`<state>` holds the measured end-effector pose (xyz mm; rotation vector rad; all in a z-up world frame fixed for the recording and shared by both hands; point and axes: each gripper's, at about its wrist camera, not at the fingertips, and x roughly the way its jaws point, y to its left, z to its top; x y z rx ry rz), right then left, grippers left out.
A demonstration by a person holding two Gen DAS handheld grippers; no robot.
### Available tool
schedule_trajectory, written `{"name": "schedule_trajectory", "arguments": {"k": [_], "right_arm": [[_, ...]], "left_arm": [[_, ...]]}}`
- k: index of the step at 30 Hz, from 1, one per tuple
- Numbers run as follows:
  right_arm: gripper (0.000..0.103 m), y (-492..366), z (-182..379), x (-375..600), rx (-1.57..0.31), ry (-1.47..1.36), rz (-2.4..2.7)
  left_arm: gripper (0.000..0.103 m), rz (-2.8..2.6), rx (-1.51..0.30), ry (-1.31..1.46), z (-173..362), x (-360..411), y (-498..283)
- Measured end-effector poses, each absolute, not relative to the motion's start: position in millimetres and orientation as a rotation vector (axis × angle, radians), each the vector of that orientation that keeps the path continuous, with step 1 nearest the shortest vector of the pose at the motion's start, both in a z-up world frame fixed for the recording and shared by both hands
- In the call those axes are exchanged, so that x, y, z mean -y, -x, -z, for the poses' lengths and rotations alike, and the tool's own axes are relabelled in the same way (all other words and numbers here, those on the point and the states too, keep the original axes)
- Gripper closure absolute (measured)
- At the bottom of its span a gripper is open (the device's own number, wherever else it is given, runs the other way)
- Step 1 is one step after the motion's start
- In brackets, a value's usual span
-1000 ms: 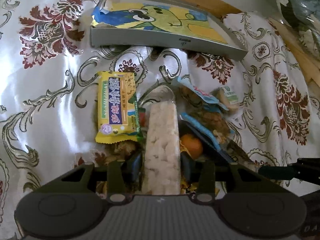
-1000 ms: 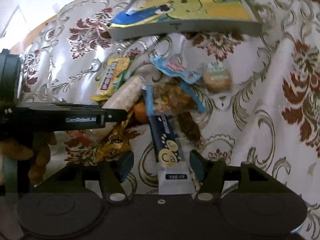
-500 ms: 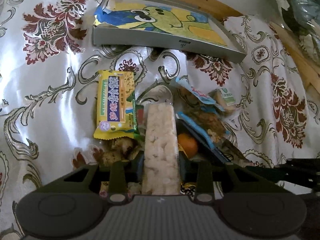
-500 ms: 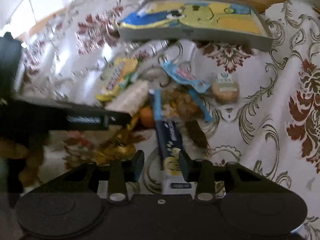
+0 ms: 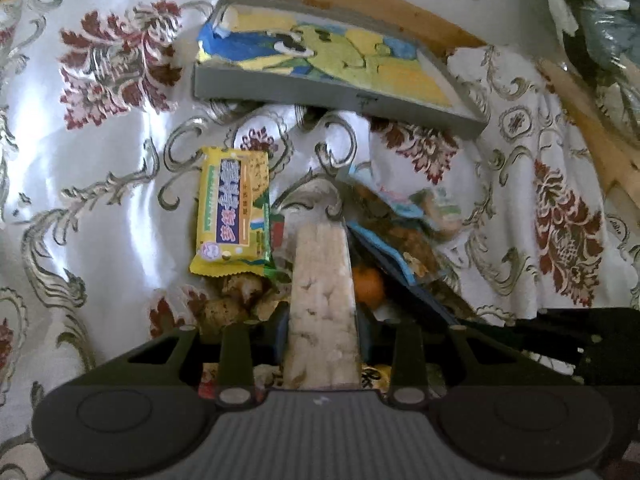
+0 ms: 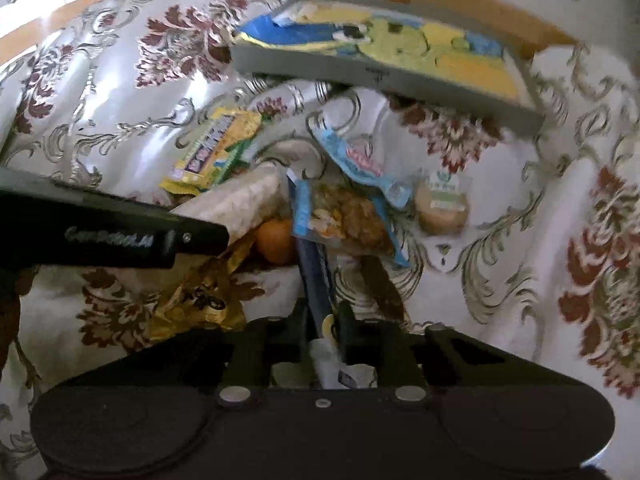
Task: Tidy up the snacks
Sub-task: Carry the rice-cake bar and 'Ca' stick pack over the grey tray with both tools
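**Two grabs locked in on the snack pile**

Since a second ago both sets of jaws have closed up: my left gripper [image 5: 322,320] now pinches the pale puffed-rice bar in clear wrap [image 5: 320,280], and my right gripper [image 6: 323,322] squeezes the dark blue foil stick pack [image 6: 314,276]. Both sit in the heap on the floral satin cloth [image 5: 100,200], well short of the grey cartoon-lined tray [image 5: 332,98]. I'd guess the rice bar is light and crumbly, so grip the near end gently; the foil looks slippery. I count one yellow wafer pack [image 5: 232,212], one small orange [image 6: 276,240], one round cake [image 6: 440,212].
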<state>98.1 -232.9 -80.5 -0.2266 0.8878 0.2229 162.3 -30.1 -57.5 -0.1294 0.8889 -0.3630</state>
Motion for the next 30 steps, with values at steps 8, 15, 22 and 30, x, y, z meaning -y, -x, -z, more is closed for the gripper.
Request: {"name": "schedule_trajectory", "arguments": {"k": [8, 15, 22, 30], "right_arm": [[0.094, -55.3, 58.1, 209.2, -0.768, 0.373, -0.235], [0.096, -37.4, 41.6, 195.5, -0.675, 0.487, -0.235], [0.096, -28.1, 21.2, 186.3, -0.563, 0.597, -0.211], [0.096, -48.7, -13.2, 193.7, -0.454, 0.691, -0.206]], "left_arm": [[0.067, 0.350, -0.895, 0.093, 43.4, 34.1, -142.3], [0.067, 0.339, -0.936, 0.257, 30.6, 9.9, -128.5], [0.067, 0.323, -0.906, 0.308, 9.1, -3.2, -122.6], [0.067, 0.297, -0.797, 0.342, -31.4, -11.1, -146.7]]}}
